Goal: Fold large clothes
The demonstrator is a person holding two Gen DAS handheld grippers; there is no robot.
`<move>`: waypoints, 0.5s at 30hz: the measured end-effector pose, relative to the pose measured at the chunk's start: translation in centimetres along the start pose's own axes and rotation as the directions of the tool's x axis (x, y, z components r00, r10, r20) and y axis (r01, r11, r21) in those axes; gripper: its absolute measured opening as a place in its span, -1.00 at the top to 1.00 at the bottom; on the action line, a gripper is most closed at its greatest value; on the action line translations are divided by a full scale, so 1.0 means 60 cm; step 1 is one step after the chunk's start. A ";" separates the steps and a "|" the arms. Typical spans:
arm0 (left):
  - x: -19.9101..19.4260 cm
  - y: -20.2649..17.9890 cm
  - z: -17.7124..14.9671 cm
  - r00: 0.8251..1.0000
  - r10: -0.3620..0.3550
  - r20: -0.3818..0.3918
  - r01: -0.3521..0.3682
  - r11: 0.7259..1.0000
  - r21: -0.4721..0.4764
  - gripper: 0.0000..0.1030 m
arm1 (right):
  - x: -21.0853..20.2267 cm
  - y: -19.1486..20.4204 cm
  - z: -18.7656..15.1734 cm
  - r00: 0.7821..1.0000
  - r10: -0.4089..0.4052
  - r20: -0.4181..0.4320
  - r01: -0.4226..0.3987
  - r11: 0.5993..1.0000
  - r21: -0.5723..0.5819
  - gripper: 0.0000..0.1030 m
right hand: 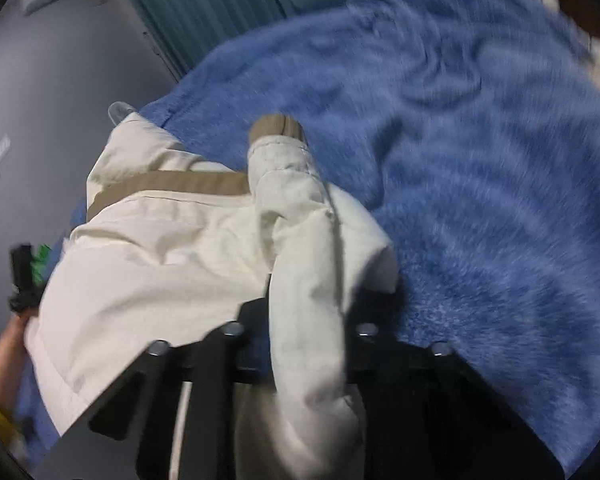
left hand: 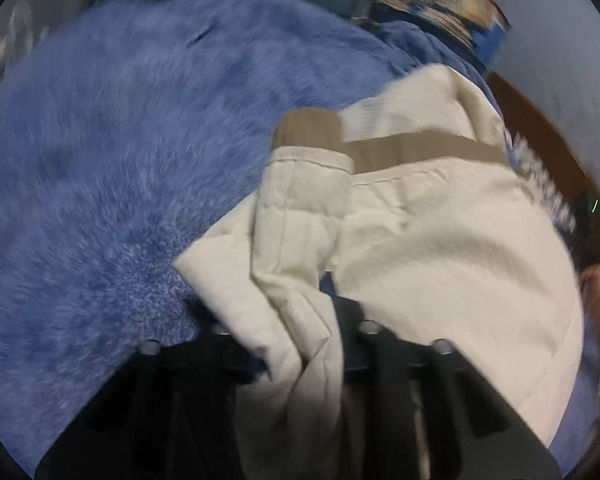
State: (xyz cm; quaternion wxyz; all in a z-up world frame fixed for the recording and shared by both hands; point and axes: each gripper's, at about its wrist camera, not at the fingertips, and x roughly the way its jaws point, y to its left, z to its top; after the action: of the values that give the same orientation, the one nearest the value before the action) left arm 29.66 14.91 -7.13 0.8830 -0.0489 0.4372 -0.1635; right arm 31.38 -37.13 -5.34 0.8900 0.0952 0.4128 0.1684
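Observation:
A cream jacket point(left hand: 440, 248) with tan cuffs and a tan hem band hangs over a fluffy blue blanket point(left hand: 100, 168). My left gripper point(left hand: 296, 320) is shut on a fold of the jacket near a sleeve; the sleeve's tan cuff point(left hand: 308, 128) points away. In the right wrist view my right gripper point(right hand: 304, 320) is shut on the jacket's point(right hand: 152, 264) other sleeve, whose tan cuff point(right hand: 278, 128) also points away. The cloth hides the fingertips of both grippers. Both views are blurred by motion.
The blue blanket point(right hand: 480, 184) covers the bed. A shelf with coloured items point(left hand: 448, 8) stands at the far right. A grey wall point(right hand: 52, 112) and teal curtain point(right hand: 204, 4) lie beyond. The other hand and gripper point(right hand: 20, 280) show at the left edge.

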 end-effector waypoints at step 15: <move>-0.262 -0.088 -0.047 0.979 -0.028 0.204 0.016 0.998 0.060 0.87 | -0.259 0.107 -0.039 0.964 -0.037 0.262 0.055 0.996 -0.064 0.85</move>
State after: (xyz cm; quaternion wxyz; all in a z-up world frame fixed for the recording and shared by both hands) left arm 17.27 15.32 4.23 0.9226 -0.0449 0.3384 -0.1799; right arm 18.80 -36.99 6.10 0.9430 0.0752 0.2882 0.1483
